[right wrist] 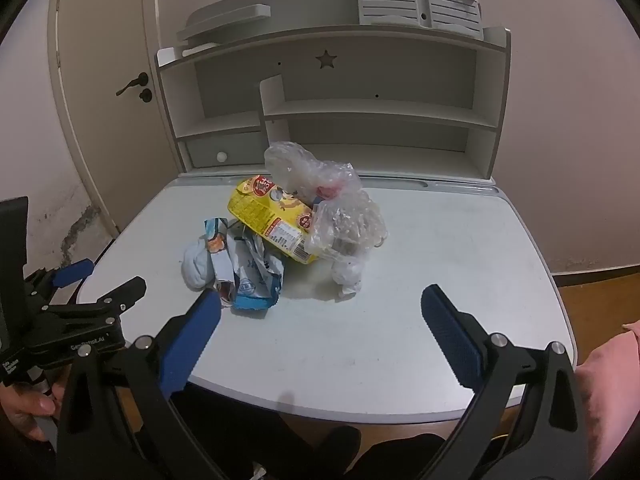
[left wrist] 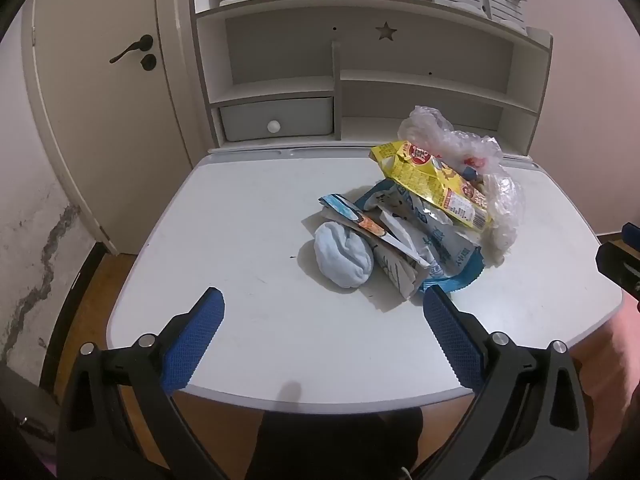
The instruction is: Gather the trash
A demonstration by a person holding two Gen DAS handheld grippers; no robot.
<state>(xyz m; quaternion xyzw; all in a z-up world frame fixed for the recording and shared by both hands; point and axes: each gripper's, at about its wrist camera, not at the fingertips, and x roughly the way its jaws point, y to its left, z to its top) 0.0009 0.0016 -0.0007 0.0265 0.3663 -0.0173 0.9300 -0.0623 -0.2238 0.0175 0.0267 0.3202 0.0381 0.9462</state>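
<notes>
A heap of trash lies on the white desk (left wrist: 240, 240) (right wrist: 460, 280). It holds a yellow snack bag (left wrist: 436, 184) (right wrist: 272, 220), a crumpled clear plastic bag (left wrist: 452, 136) (right wrist: 344, 216), blue and white wrappers (left wrist: 420, 248) (right wrist: 252, 268) and a pale blue wad (left wrist: 344, 256) (right wrist: 194, 266). My left gripper (left wrist: 322, 304) hangs open over the desk's near edge, short of the wad. My right gripper (right wrist: 320, 300) is open too, nothing between its blue pads, with the heap ahead and to its left. The left gripper's body (right wrist: 76, 320) shows at the right wrist view's left side.
A white shelf unit (left wrist: 360, 80) (right wrist: 340, 112) with a small drawer (left wrist: 276, 120) stands at the desk's back. A door (left wrist: 100, 100) is on the left beside a stained wall. Wooden floor (right wrist: 592, 292) shows to the right. A pink sleeve (right wrist: 608, 380) is at the lower right.
</notes>
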